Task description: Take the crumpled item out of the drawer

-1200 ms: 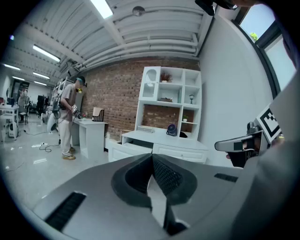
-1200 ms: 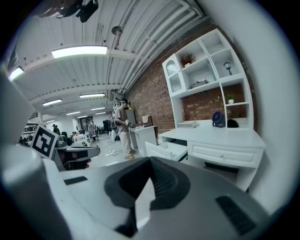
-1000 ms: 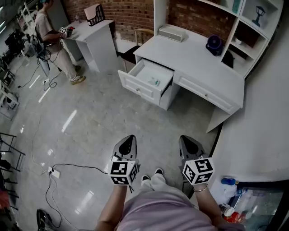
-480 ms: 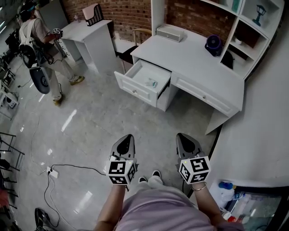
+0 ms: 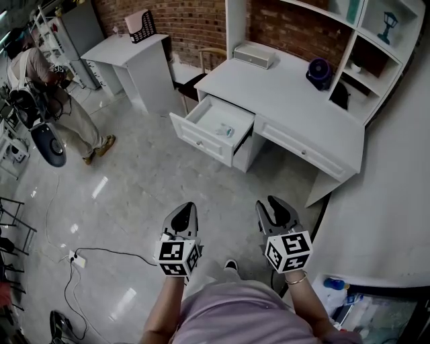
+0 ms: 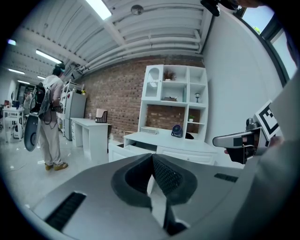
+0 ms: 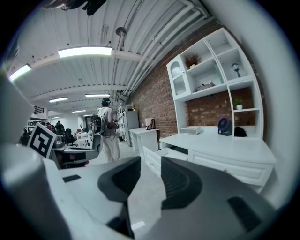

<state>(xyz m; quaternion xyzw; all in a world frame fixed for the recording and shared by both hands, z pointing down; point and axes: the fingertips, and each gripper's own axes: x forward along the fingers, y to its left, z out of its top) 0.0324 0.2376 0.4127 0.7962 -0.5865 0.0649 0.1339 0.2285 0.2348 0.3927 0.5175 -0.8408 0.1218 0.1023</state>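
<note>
White surface (image 5: 289, 91) against brick wall (image 5: 195, 20), drawer (image 5: 200, 140) open holding crumpled item (image 5: 226, 131); my left gripper (image 5: 184, 209) closed, empty; right gripper (image 5: 276, 205) jaws just opening, nothing between

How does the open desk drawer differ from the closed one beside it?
The open drawer is pulled out, showing a small crumpled item inside; the closed drawer sits flush, contents hidden. The closed drawer's front looks wider. Both are white drawers of the same desk.
</note>
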